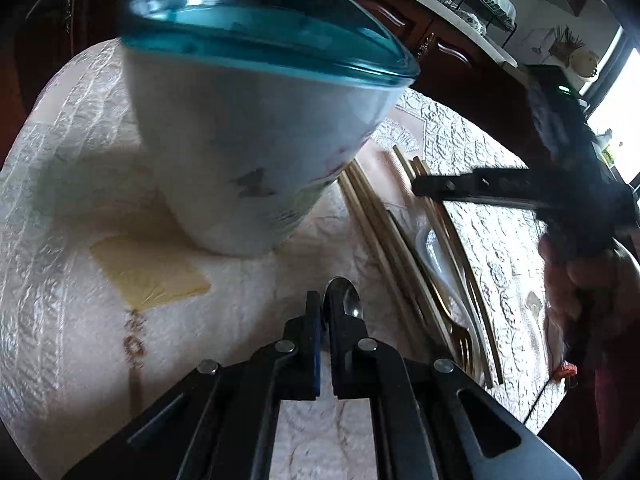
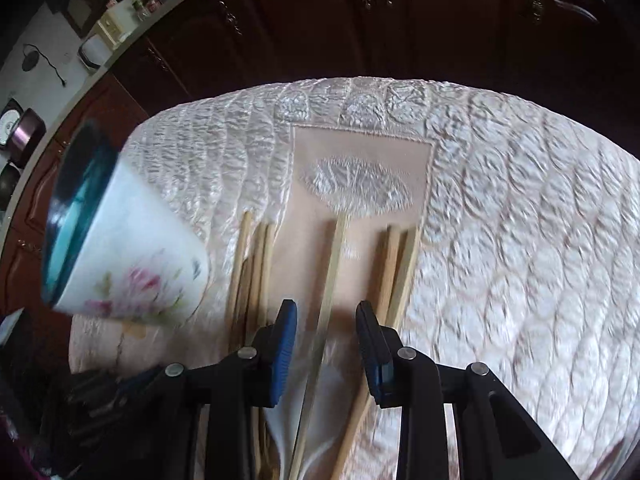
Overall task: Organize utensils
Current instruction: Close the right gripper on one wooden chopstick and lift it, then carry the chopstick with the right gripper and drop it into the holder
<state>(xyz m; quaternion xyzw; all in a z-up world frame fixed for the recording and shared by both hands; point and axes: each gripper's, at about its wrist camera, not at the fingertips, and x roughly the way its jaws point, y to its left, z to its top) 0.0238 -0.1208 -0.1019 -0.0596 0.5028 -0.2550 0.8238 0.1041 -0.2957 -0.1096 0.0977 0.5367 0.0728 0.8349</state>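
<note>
While the left gripper is pinching its jaws together on a shiny metal spoon, the bowl of that spoon is poking out just past the fingertips, catching the light, right over the pale quilted cloth covering the counter. Up at twelve o'clock from the gripper, a white cup with a teal-blue glass rim is standing on the cloth, faint markings on its side. A yellowish patch is lying on the cloth at ten o'clock, just beside the cup's base.

Over at two o'clock, the pile of utensils is stretching away: pale wooden chopsticks, a white plastic spoon and a gold-toned fork, all lying close together in rough parallel. The right gripper is reaching in from three o'clock, blurred, its dark finger pointing across that pile.

In the right wrist view, the right gripper is hovering with its blue-padded jaws apart, a single chopstick running up between them, nothing pressing on it. More chopsticks are lying at eleven o'clock, another pair at one o'clock, and the white spoon is showing below. The cup, pink flowers on its side, is sitting at nine o'clock.
</note>
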